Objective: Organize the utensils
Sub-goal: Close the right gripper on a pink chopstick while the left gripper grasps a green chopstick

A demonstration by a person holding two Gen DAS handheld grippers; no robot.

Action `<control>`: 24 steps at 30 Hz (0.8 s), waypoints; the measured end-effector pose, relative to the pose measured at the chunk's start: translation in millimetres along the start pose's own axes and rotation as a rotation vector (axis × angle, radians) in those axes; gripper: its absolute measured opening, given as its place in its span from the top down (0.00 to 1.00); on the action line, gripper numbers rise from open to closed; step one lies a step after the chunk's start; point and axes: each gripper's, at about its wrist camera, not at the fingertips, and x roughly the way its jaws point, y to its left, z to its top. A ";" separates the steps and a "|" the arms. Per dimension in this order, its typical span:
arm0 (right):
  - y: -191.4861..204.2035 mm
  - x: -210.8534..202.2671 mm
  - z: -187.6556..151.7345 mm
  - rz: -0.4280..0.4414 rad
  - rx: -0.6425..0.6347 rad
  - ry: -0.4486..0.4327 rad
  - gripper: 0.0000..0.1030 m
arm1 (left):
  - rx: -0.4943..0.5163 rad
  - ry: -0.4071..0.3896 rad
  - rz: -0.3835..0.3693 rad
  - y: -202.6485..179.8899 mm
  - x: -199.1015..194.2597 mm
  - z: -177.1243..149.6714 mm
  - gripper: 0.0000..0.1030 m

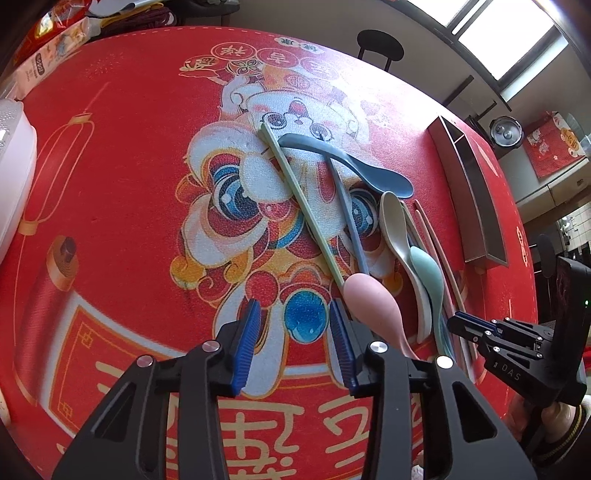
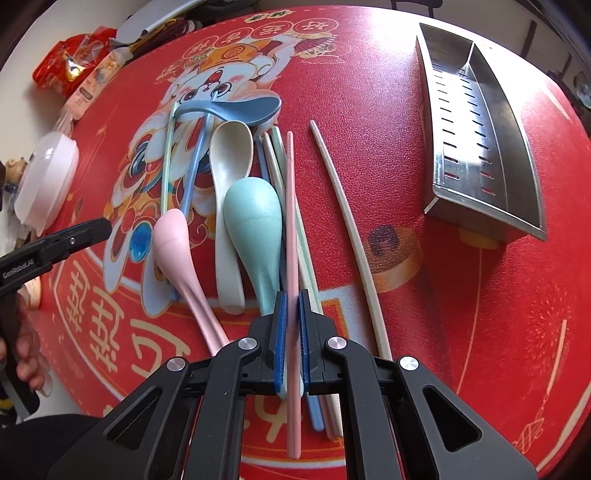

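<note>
Red mat (image 2: 461,277) (utensils (image 2: 236,192), tray (image 2: 436,206))

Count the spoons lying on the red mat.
4: blue spoon farthest away, beige spoon below it, teal spoon beside the chopsticks, pink spoon leftmost. Others may hide beneath.

bright daylight | window (image 1: 491,33) glare | fisheye-warped edges | sharp focus

"GenRobot.AI" shows in white on the black body of the left tool (image 2: 105,224). The red mat (image 2: 461,295) on the table carries large cream Chinese characters, and its gold medallions hold more; none read clearly.
</note>
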 end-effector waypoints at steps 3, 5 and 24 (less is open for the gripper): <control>-3.2 -1.3 0.3 0.001 -0.001 -0.007 0.94 | -0.018 0.003 -0.012 -2.0 8.4 11.1 0.64; -6.3 -2.3 1.3 0.002 0.001 -0.015 0.94 | -0.043 0.007 -0.026 -1.8 15.1 19.4 0.65; -30.7 4.7 6.4 0.018 0.039 -0.021 0.94 | -0.030 -0.038 0.092 -22.5 59.0 72.7 0.88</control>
